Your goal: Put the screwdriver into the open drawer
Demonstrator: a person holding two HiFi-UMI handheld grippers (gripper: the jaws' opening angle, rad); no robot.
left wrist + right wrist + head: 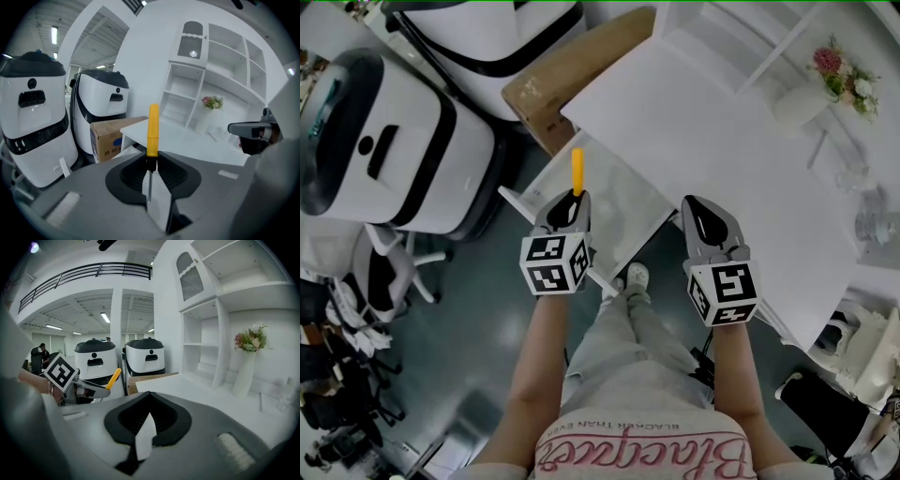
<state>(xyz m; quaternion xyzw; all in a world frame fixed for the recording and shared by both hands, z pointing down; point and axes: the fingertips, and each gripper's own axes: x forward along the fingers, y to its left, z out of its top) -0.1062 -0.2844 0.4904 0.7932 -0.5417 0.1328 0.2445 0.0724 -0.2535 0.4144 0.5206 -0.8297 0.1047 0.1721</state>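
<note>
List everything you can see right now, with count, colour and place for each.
screwdriver: one, yellow handle, clamped in the left gripper, handle pointing forward
drawer: one, white, open, below the table edge
table: one, white, ahead
cardboard box: one, brown, at the table's left end
machines: two, white with black bands, left of the box
vase of flowers: one, white vase, pink blooms, far right on the table
shelf unit: one, white, behind the table
left gripper: grey, shut on the screwdriver
right gripper: grey, shut, empty
</note>
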